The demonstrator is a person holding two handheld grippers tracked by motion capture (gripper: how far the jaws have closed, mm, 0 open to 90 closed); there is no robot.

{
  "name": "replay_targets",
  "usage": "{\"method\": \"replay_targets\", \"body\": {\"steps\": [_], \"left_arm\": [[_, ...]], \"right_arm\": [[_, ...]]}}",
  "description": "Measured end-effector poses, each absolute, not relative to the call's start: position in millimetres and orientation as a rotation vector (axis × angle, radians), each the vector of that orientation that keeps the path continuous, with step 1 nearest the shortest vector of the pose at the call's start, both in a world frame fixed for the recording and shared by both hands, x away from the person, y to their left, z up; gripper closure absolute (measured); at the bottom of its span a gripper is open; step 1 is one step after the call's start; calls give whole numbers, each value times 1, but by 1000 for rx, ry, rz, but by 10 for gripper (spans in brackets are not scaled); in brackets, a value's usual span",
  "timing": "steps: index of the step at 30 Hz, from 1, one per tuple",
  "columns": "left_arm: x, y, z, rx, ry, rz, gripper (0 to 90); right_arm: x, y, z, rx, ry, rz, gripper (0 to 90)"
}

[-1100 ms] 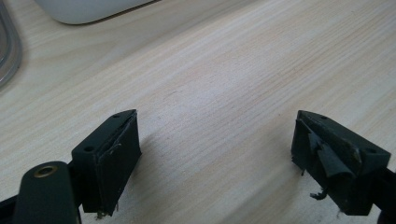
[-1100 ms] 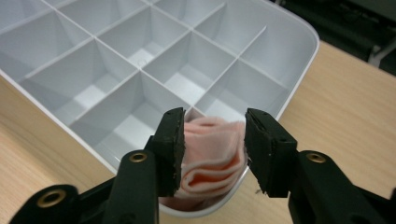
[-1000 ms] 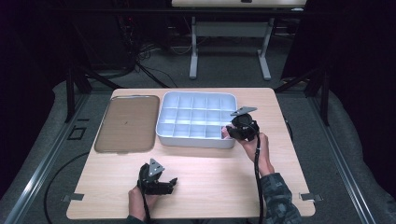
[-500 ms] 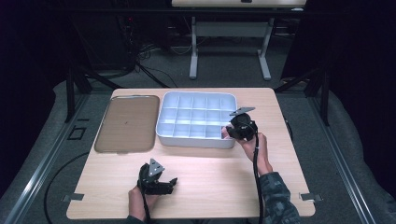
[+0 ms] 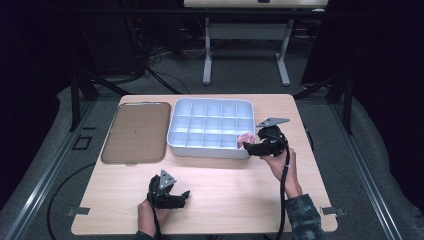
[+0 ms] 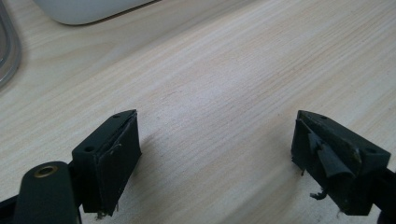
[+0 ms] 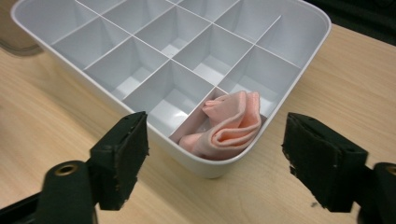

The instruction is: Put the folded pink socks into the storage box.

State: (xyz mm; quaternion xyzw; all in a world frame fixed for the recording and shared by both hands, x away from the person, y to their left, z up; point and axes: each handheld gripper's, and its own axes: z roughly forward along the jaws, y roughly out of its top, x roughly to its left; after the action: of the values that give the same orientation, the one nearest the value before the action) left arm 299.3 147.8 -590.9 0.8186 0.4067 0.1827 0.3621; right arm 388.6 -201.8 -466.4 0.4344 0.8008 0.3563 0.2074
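Note:
A white compartment tray (image 5: 175,131) (image 7: 308,44) stands at the table's back middle. A folded pink cloth (image 5: 245,138) (image 7: 231,126) lies in its near right corner compartment. My right gripper (image 5: 250,146) (image 7: 217,161) hovers at that corner, open, jaws on either side of the cloth and clear of it. Near the table's front edge my left gripper (image 5: 183,196) (image 6: 217,161) rests low over bare wood, open, with nothing between its jaws.
A brown flat lid (image 5: 136,132) lies left of the tray, its edge in the left gripper view (image 6: 8,49). The tray's other compartments look bare. Light wood stretches between the two grippers. Dark floor and a desk frame (image 5: 245,37) lie beyond the table.
The pink cloth now lies in the tray's corner compartment with the right gripper open beside it. The left gripper has stayed put.

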Motion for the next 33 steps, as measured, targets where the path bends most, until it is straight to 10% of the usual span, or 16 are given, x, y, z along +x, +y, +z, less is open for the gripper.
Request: {"method": "replay_targets", "body": {"steps": [33], "left_arm": [[299, 148, -591, 2108, 1048, 469, 152]], "right_arm": [[317, -260, -531, 1272, 2225, 981, 0]]}}
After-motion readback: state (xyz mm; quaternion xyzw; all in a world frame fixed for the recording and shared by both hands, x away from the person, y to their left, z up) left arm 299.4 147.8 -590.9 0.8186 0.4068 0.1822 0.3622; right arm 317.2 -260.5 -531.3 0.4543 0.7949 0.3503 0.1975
